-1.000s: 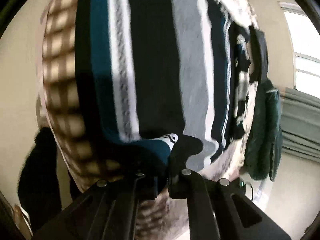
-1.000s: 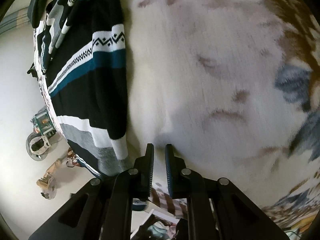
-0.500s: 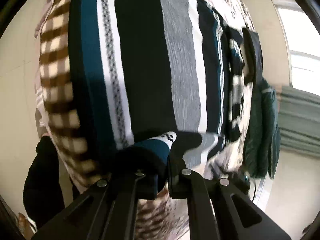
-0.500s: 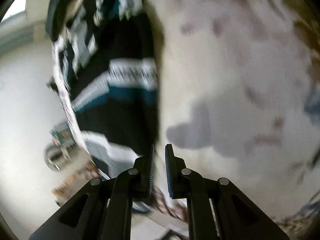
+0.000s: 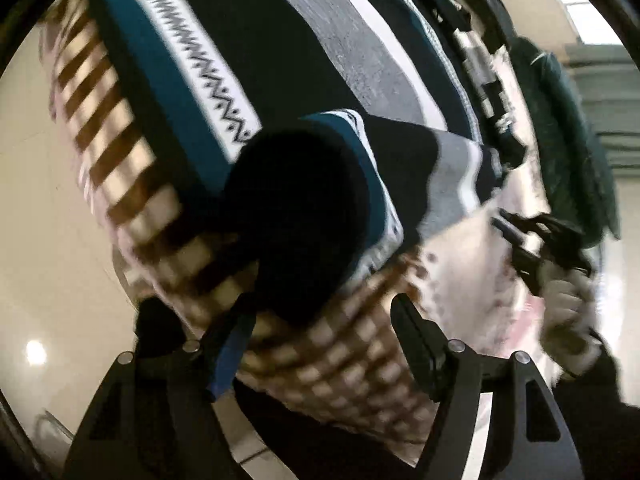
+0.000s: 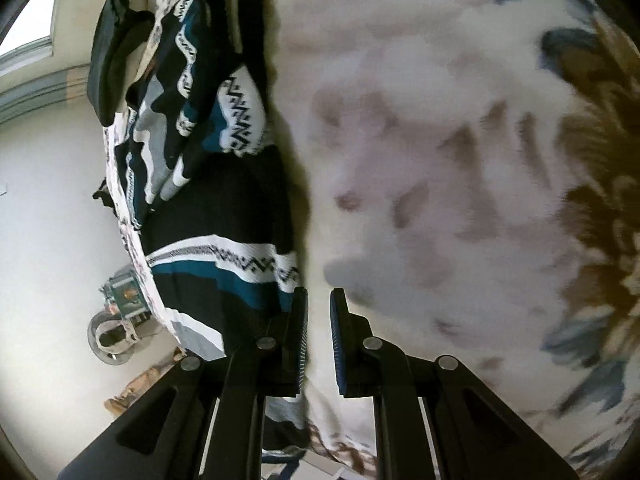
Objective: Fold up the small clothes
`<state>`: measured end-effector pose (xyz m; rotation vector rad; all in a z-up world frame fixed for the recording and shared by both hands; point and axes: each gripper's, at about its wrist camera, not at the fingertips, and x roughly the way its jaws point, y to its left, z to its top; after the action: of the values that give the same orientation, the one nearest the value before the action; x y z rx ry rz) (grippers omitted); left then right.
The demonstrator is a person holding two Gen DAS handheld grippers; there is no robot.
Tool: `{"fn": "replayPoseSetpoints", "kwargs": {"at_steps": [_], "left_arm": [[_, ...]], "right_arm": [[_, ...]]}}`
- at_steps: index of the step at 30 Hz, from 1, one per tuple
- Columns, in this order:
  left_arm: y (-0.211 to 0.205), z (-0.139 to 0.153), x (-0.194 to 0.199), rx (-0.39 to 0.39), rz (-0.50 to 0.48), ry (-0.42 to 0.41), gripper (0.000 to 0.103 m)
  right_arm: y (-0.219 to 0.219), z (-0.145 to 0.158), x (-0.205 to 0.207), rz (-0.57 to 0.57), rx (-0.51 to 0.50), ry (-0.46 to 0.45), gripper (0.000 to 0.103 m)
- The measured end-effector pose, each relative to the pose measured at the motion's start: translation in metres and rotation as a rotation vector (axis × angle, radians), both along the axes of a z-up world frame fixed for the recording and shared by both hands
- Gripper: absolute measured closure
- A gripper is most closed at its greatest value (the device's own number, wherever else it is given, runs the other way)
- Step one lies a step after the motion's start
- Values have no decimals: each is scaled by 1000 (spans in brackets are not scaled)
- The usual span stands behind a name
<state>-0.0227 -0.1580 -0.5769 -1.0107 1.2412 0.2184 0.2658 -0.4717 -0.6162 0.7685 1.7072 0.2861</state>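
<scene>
A striped knit sweater (image 5: pixel 288 52) in black, teal, grey and white lies on a bed. In the left wrist view its sleeve (image 5: pixel 320 200) lies folded back over the body, with the black cuff just ahead of my left gripper (image 5: pixel 324 312), which is open and holds nothing. The other gripper (image 5: pixel 536 248) shows at the right, held in a hand. In the right wrist view the sweater (image 6: pixel 224 240) lies to the left of my right gripper (image 6: pixel 319 300), whose narrow-gapped fingers are empty over the bedcover beside the sweater's edge.
The bedcover (image 6: pixel 440 160) is white with faint flowers and a brown and blue leaf border; a brown checked part (image 5: pixel 120 128) runs along the bed edge. A dark green garment (image 5: pixel 568 128) lies beyond the sweater. Small objects (image 6: pixel 120 312) stand on the pale floor.
My left gripper was shut on the sleeve cuff; it has opened and let the sleeve drop onto the sweater. My right gripper has moved along the sweater's edge, still shut.
</scene>
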Motion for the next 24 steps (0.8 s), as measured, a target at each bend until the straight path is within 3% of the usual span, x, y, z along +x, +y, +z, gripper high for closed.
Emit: {"fn": "replayPoseSetpoints", "kwargs": {"at_steps": [2, 4, 5, 10, 15, 19, 24], "left_arm": [[-2, -2, 10, 41, 1, -26, 38], [-10, 1, 17, 54, -28, -56, 97], [-20, 0, 22, 40, -76, -48, 100], [-64, 20, 14, -71, -191, -108, 100], [-80, 22, 1, -167, -193, -84, 101], [-77, 13, -7, -175, -167, -44, 101], [-68, 10, -8, -162, -146, -36, 101]], "right_arm": [[-4, 2, 0, 15, -17, 0, 91], [-9, 5, 2, 33, -36, -7, 91], [-11, 7, 4, 41, -42, -10, 91], [-27, 28, 40, 51, -83, -79, 91], [-41, 40, 112, -4, -69, -160, 91], [-39, 23, 185, -25, -10, -186, 91], [-39, -9, 244, -96, 22, -124, 88]]}}
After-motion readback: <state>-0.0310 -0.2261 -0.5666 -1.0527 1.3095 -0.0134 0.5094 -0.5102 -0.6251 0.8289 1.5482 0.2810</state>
